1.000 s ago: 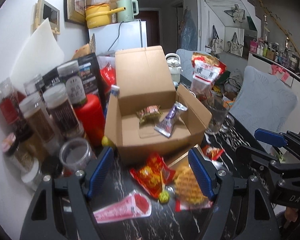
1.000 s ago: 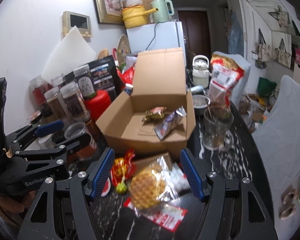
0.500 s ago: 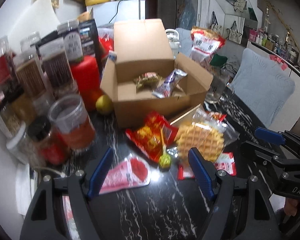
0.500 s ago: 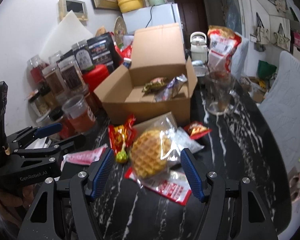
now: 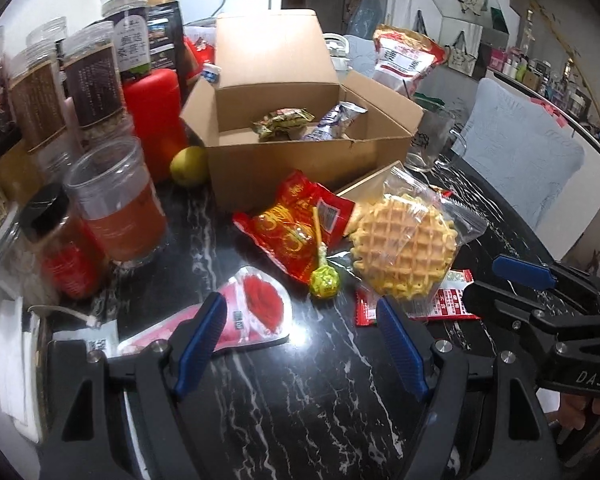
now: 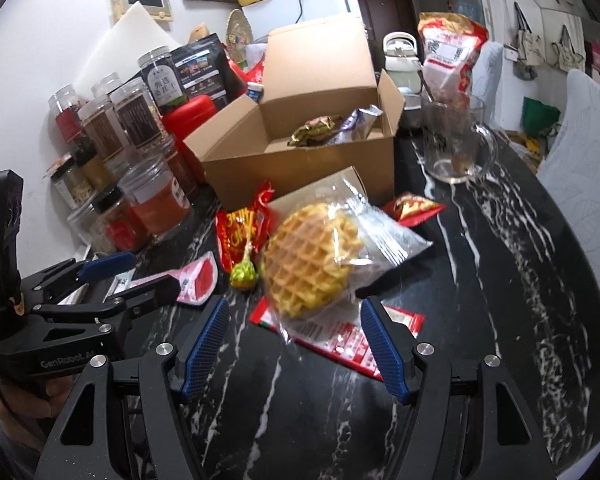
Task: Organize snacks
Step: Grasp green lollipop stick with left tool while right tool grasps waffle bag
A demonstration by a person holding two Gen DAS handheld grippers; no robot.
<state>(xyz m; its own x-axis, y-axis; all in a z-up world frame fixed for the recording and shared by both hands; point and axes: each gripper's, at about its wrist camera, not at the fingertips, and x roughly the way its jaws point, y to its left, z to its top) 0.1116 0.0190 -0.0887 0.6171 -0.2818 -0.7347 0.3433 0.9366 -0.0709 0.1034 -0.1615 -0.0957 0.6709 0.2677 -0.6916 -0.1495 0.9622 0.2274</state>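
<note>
Black marble with white veins tops the table (image 6: 480, 280), its left edge crowded with clear plastic jars (image 5: 112, 200) against the wall. One open cardboard box (image 5: 300, 160) stands mid-table holding two wrapped snacks (image 5: 284, 122). Before it lie loose snacks: one round waffle in clear film (image 6: 308, 264), one crinkly red packet (image 5: 292, 228), one green lollipop (image 5: 324, 280), one pink pouch (image 5: 252, 312), one flat red sachet (image 6: 340, 336). One glass mug (image 6: 452, 148) stands right of the box. Left tongs (image 5: 300, 344) and right tongs (image 6: 292, 344) both gape, empty
</note>
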